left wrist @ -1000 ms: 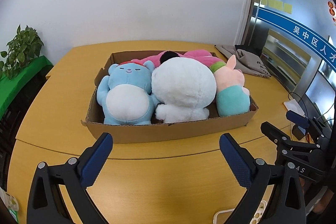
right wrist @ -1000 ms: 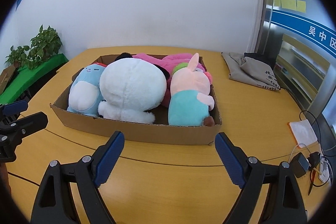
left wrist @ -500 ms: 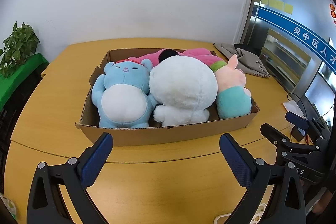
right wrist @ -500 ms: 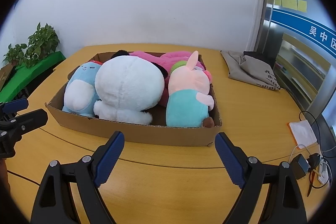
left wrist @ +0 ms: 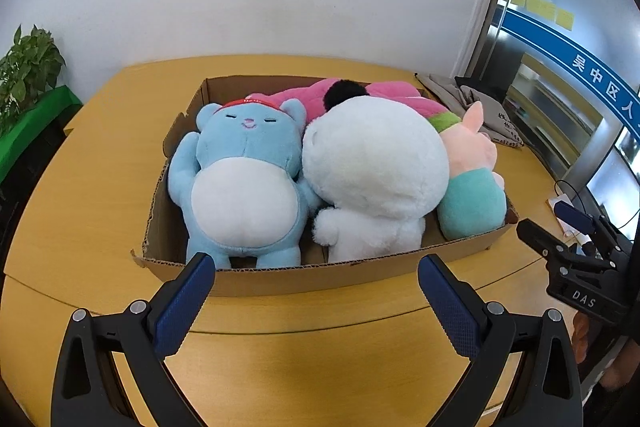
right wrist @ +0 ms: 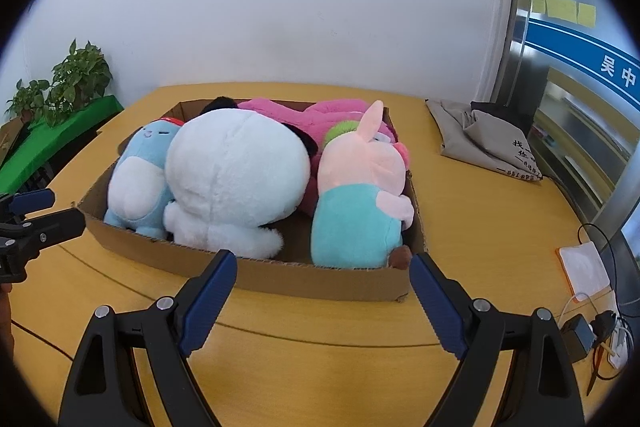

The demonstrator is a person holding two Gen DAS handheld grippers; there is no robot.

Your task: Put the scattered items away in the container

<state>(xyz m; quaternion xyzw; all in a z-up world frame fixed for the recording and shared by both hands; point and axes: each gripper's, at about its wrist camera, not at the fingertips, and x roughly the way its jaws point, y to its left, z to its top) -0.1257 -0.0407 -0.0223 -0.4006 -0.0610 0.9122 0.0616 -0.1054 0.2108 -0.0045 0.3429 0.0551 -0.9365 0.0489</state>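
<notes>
Plush toys (left wrist: 372, 179) fill the cardboard box (left wrist: 304, 277) — both grippers spread, empty

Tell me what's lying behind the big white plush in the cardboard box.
Behind the white plush lies a pink plush, stretched along the far wall of the cardboard box. Only its upper side shows; the rest, and the box floor there, is covered.

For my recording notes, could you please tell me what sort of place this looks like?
Probably an office or public service room rather than a home: a curved wooden meeting table, a blue wall band with white Chinese lettering, yellow sticky notes on a metal-framed glass partition, and a potted green plant.
</notes>
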